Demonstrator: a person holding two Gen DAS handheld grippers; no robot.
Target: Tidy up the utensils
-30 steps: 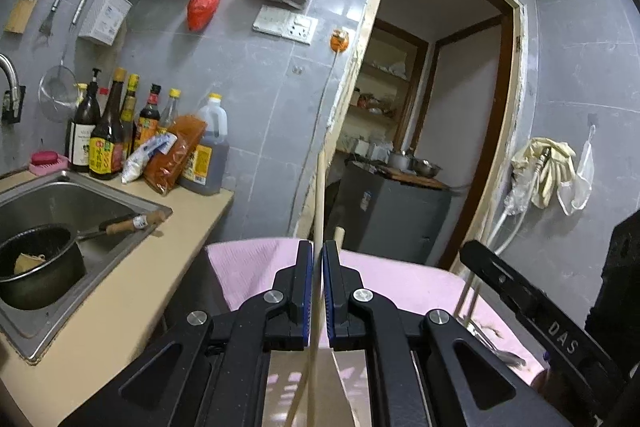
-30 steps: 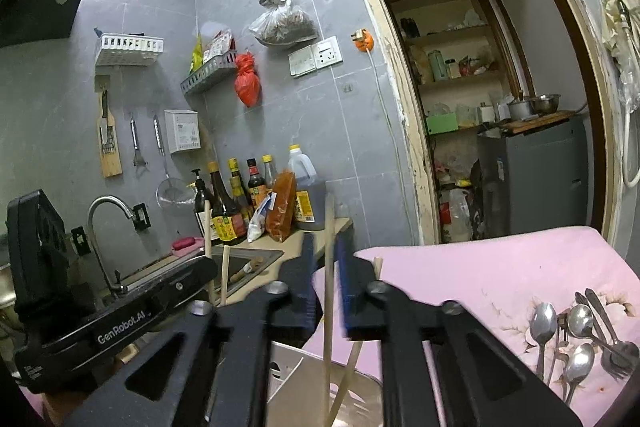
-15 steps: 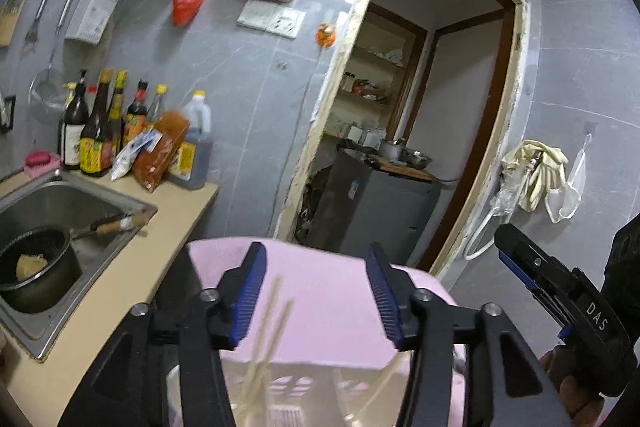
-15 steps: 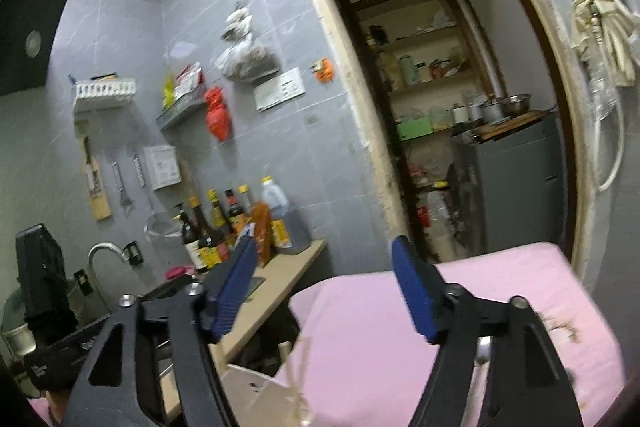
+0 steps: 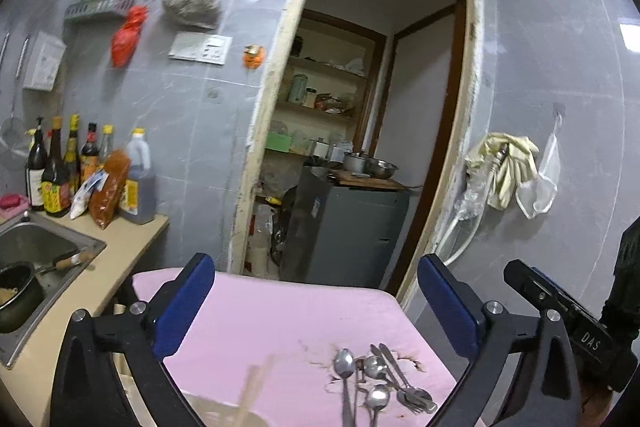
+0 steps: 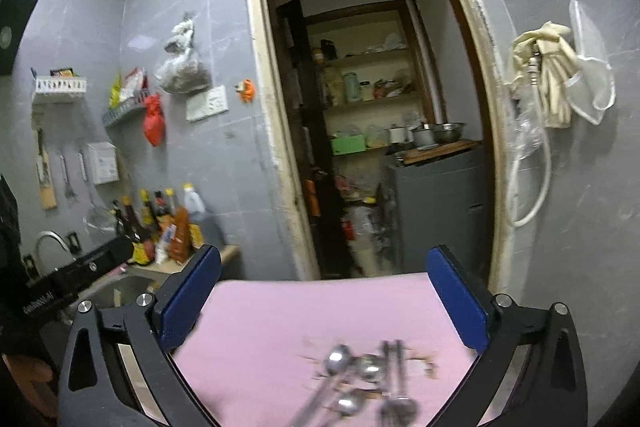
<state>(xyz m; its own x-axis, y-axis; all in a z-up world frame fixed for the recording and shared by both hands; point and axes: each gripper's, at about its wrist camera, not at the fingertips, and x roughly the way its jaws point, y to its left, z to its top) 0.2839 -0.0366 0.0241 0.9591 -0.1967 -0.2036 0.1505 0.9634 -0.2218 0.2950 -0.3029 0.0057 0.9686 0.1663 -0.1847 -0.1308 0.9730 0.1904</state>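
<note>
Both claws wide open, nothing gripped: left gripper (image 5: pixel 316 301), right gripper (image 6: pixel 322 293).

Spoons and forks (image 5: pixel 378 385) lie loose in a heap on the pink cloth (image 5: pixel 280 323), lower centre-right of the left view; same pile blurred at bottom centre of the right view (image 6: pixel 360 383).

Pale chopsticks (image 5: pixel 252 391) stand at bottom centre of the left view, apparently in a holder at the frame edge, too cropped to confirm.

Judgement: chopsticks likely sorted, metal cutlery not yet. Task partway.

Pink cloth (image 5: pixel 280 315); silver spoons (image 5: pixel 372 383); blue pads (image 5: pixel 184 303); grey wall tiles (image 5: pixel 192 147).
</note>
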